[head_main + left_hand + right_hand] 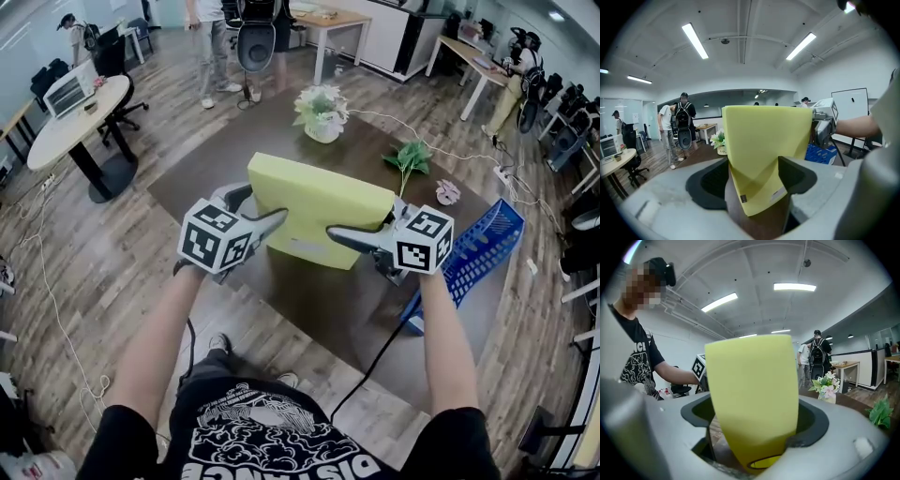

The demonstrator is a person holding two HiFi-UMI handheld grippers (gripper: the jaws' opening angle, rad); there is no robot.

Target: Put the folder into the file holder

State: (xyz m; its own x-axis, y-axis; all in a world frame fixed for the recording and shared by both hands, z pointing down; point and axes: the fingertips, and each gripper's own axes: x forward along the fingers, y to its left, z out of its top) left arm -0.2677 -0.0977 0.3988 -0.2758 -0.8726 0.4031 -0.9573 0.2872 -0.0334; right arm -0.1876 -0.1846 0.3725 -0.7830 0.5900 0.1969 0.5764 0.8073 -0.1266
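A yellow folder (319,211) hangs upright over the brown table (216,169), between my two grippers. My left gripper (272,221) is shut on its left lower corner; in the left gripper view the folder (764,140) rises from between the jaws of the left gripper (754,185). My right gripper (345,237) is at the folder's right lower edge with its jaws spread wide. The folder (750,394) stands between the jaws of the right gripper (754,430), with a gap on its left side. The blue file holder (480,246) lies on the table to the right, also visible as the file holder (818,153).
A pot of white flowers (322,112), a green sprig (410,157) and a pink flower (448,192) sit on the table's far side. People (214,47) stand behind it. A round table (70,117) is at far left. A cable (375,352) runs down from the right gripper.
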